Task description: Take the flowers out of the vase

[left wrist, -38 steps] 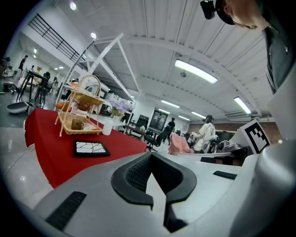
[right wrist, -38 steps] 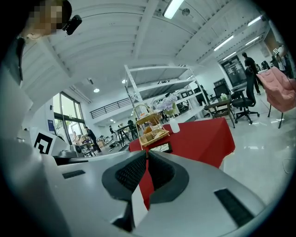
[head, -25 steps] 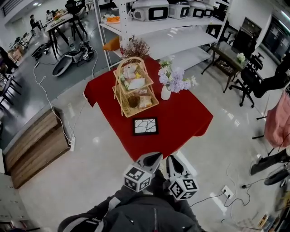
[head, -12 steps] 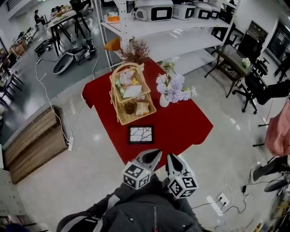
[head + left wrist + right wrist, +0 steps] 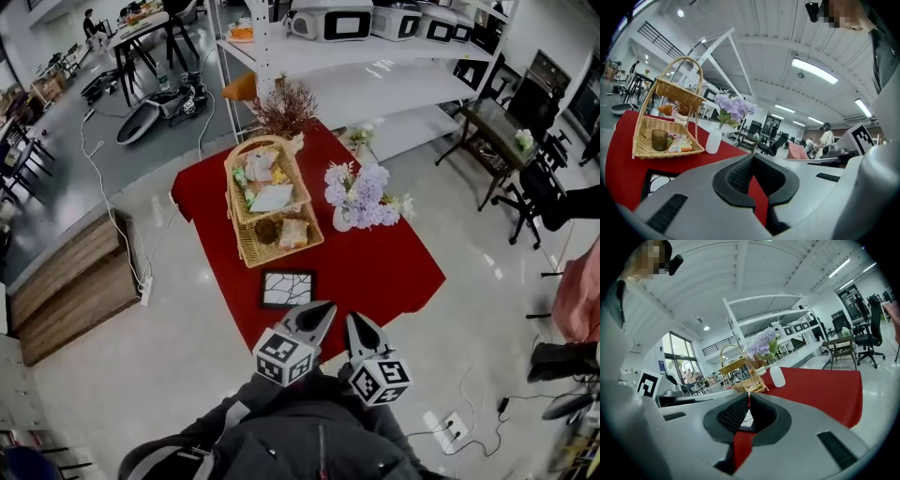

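Red cloth covers the tabletop (image 5: 384,272) in the head view, and it lies closer beneath us than a second ago. We have been walking toward it, so the picture frame (image 5: 287,289) on the basket's (image 5: 272,202) near side is now just ahead of us. The white vase (image 5: 343,219) stands just beside the basket, on its right. The flowers (image 5: 361,187) are in it, a loose bunch of pale lilac and white heads. The left gripper (image 5: 319,322) and right gripper (image 5: 359,333) sit side by side, well short of the basket. We judge this to be only the approach, with nothing reached yet.

In the left gripper view, the left gripper (image 5: 751,161) has its pads pressed together with nothing between them. Right of the basket (image 5: 665,136), the vase (image 5: 713,140) stands upright, smooth and narrow. Green stems rise from it to the lilac flowers (image 5: 733,105).

In the right gripper view, the right gripper (image 5: 749,401) is likewise closed and empty. The vase (image 5: 777,376) stands just right of the basket (image 5: 740,371), and the flowers (image 5: 761,343) spread above both. We would have to open a gripper before taking the stems.
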Motion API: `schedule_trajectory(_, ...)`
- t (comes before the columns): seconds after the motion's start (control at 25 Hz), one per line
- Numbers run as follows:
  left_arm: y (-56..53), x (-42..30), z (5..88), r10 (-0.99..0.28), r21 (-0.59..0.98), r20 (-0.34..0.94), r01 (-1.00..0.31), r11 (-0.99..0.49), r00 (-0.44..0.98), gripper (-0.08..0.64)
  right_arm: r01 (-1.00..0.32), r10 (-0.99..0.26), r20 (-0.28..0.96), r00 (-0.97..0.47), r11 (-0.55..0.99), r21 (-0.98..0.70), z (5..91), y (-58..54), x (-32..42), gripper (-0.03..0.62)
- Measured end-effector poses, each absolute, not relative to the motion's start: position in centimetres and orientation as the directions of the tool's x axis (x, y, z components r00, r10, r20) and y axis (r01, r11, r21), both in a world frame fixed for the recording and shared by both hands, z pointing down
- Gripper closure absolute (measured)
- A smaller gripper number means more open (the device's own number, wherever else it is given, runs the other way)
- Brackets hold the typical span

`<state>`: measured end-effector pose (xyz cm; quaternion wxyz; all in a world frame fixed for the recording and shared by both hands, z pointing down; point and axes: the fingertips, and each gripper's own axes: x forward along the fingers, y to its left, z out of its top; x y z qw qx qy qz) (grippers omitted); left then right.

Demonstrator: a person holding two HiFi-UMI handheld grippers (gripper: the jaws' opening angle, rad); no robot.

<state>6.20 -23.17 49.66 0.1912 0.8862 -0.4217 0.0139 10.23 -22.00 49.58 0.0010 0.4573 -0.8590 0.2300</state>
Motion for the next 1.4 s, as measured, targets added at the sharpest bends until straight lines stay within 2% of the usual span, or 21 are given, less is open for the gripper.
schedule_trajectory(0.32, -26.2, 6.3, 49.8, -0.766, 0.330, 0.180, -0.771, -0.544, 0.617, 0.552, -0.772, -0.767, 0.213, -0.605, 0.500, -0.392, 49.9, -25.2, 10.2, 0.575)
schedule_trajectory(0.92, -32.8, 5.4, 48.6, -0.826, 0.306, 0.157, -0.822, -0.480, 0.541, 0.552, -0.796, -0.808, 0.132, -0.573, 0.512, -0.324, 48.1, -34.8, 10.4, 0.575)
schedule_trajectory(1.4, -36.4, 5.2, 49.6, -0.849, 0.330, 0.174, -0.842, -0.427, 0.499, 0.552, -0.797, -0.796, 0.144, -0.588, 0.539, -0.274, 49.0, -40.1, 10.5, 0.575)
